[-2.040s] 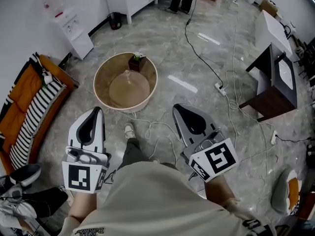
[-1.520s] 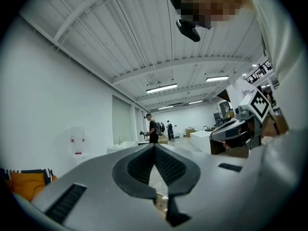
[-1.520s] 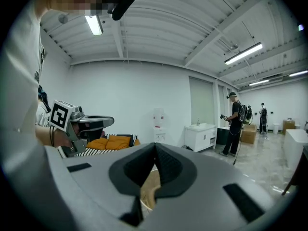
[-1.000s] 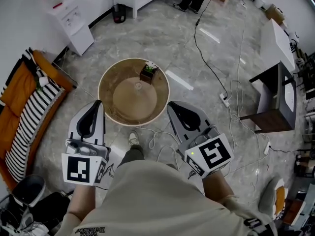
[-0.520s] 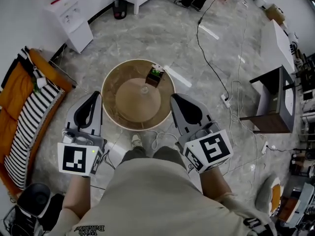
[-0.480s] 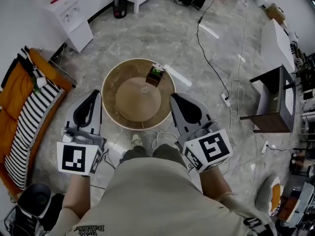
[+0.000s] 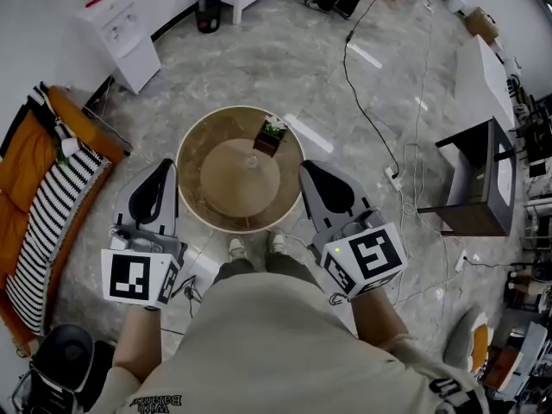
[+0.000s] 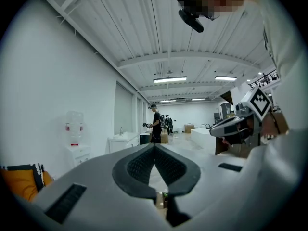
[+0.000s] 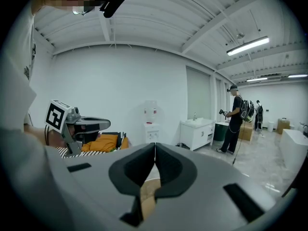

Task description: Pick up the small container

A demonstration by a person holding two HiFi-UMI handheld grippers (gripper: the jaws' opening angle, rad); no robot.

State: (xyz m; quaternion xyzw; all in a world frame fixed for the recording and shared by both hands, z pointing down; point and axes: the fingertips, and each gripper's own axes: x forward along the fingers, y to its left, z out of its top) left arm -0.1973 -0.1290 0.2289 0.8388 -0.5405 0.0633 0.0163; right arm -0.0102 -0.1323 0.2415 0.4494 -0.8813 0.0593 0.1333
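Observation:
The small container (image 7: 270, 136), a dark box with green on top, stands at the far right rim of a round wooden table (image 7: 207, 201). My left gripper (image 7: 166, 164) hovers at the table's near left edge, shut and empty. At the near right edge my right gripper (image 7: 308, 166) is likewise shut with nothing in it. Both are well short of the container. In the left gripper view the jaws (image 8: 154, 146) meet, and the container (image 8: 165, 199) peeks through the gap below them. Only a strip of table (image 9: 147, 191) shows below the jaws in the right gripper view (image 9: 155, 146).
A small clear object (image 7: 252, 159) sits at the table's centre. An orange and striped sofa (image 7: 34, 188) lies left, a water dispenser (image 7: 121, 28) far left, a dark side table (image 7: 483, 171) right. Cables (image 7: 379, 128) trail over the floor. A person (image 8: 155, 124) stands far off.
The round table has come nearer and now lies between the two grippers. Both grippers keep their jaws shut and stay low in front of the body.

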